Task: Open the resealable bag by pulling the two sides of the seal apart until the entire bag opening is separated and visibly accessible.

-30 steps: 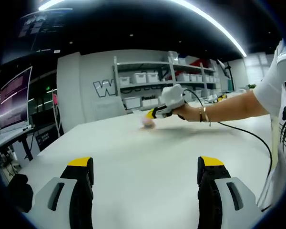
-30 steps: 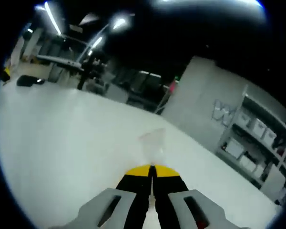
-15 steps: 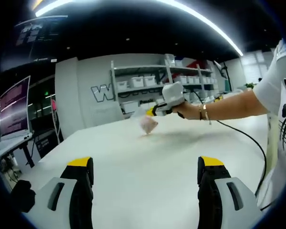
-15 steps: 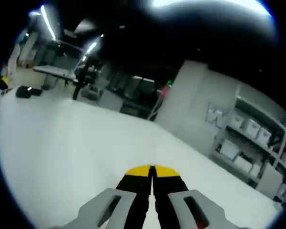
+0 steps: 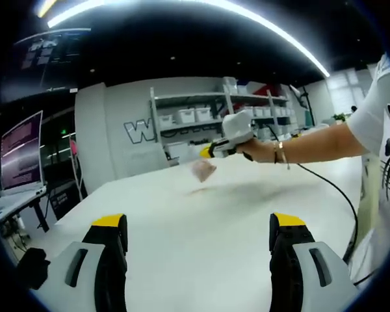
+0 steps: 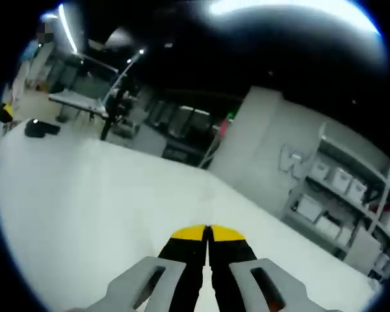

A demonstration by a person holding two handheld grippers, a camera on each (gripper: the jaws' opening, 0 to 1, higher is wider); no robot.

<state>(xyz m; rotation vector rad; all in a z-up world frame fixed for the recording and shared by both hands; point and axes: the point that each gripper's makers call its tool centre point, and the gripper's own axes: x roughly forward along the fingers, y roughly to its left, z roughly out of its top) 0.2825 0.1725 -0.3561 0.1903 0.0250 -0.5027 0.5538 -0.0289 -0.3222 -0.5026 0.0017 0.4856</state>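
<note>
One white table (image 5: 201, 227) spans our left gripper view. One shelving rack (image 5: 208, 123) sits at 12 o'clock, one monitor (image 5: 19, 153) at 9. Two grippers: the left gripper (image 5: 198, 244) has jaws wide and empty; the right gripper (image 5: 211, 151), near 1 o'clock, has jaws closed on the bag. One resealable bag (image 5: 203, 170) hangs below it, clear of the table. We judge the seal unopened: bring the left jaws onto the free lip opposite, then pull apart evenly.

Bag (image 5: 203, 170) apparently above table (image 5: 201, 227), shelves (image 5: 201, 123) behind
</note>
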